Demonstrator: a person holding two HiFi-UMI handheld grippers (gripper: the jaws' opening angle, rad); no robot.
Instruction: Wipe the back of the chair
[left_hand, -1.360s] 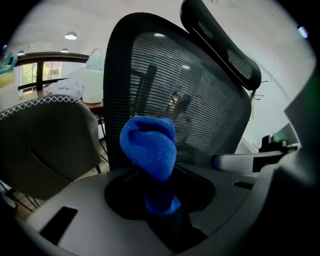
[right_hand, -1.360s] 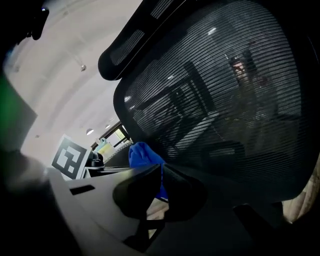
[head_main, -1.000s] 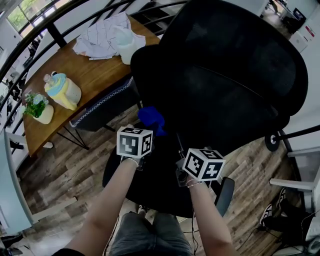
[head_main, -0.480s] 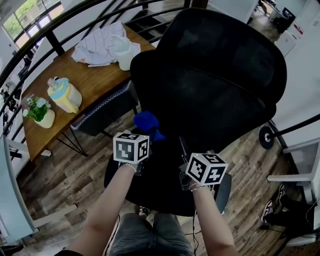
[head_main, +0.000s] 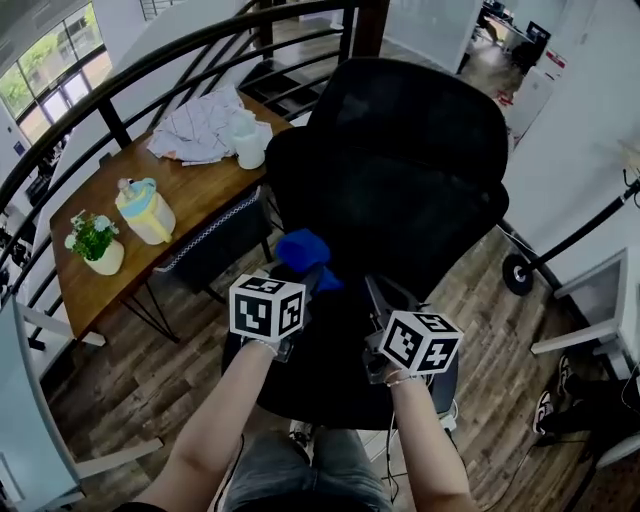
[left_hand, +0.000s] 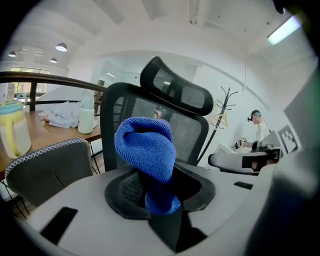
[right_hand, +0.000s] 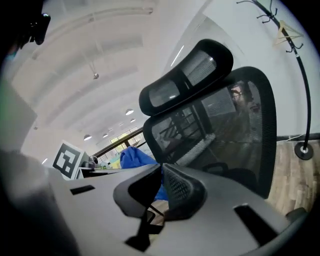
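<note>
The black mesh office chair (head_main: 400, 180) stands in front of me with its backrest and headrest upright. My left gripper (head_main: 298, 278) is shut on a blue cloth (head_main: 303, 250), held low in front of the chair's left side. In the left gripper view the cloth (left_hand: 146, 150) bulges up out of the jaws, and the chair back (left_hand: 192, 130) stands behind it, apart from it. My right gripper (head_main: 385, 298) is beside the left one, its jaws closed together with nothing in them. The right gripper view faces the chair back (right_hand: 225, 125) and catches the cloth (right_hand: 134, 157) at the left.
A wooden table (head_main: 190, 180) at the left holds a yellow jug (head_main: 145, 212), a potted plant (head_main: 93, 243), a white bottle (head_main: 250, 146) and crumpled clothes (head_main: 203, 125). A grey chair (head_main: 215, 235) stands against the table. A dark railing (head_main: 150, 70) curves behind. A coat stand's base (head_main: 518, 273) is at the right.
The view has pulled back and tilted up, so the chair looks smaller and farther. Both grippers stay side by side low in front of it, the left still holding the cloth.
</note>
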